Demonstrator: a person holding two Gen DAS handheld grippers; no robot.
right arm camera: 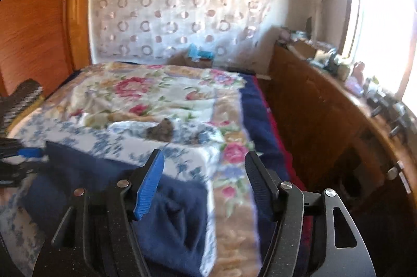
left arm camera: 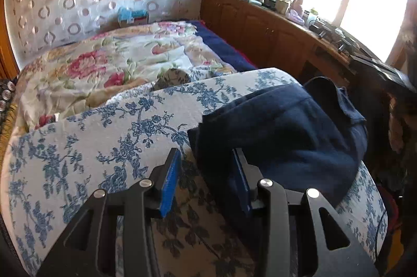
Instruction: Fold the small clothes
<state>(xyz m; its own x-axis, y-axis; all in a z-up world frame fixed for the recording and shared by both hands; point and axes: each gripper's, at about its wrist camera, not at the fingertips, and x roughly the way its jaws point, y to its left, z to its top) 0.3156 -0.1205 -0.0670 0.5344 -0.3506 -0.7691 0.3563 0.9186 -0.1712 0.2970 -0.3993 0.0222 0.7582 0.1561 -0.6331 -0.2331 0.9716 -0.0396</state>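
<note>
Right now both tools are poised over a navy garment (left arm camera: 281, 126) that lies bunched on a blue-and-white floral cloth (left arm camera: 104, 141) spread across the bed. In the left wrist view the garment fills the right centre of the frame, its near edge running down between the fingers of the left gripper (left arm camera: 207, 172). Those fingers stand apart, holding nothing — the blue pad (left arm camera: 170, 183) on one of them sits over the patterned cloth, the other over the dark fabric.

From the right wrist view the same garment (right arm camera: 177, 219) occupies the lower left and lower centre, with the right gripper (right arm camera: 206, 170) spread wide above its right-hand edge, also empty. At the far left of that frame the other tool's blue pad shows near the garment's opposite corner.

Judging by this, the step in hand is taking hold of two edges before a fold. To do it well, each tool should come down on a single layer at a clear corner, not on a bunched ridge — the cloth looks thick and soft, so a shallow pinch may slip. Matching corners on both sides would keep the fold square.

A flowered quilt (right arm camera: 146, 92) lies beyond, toward the upper centre.
</note>
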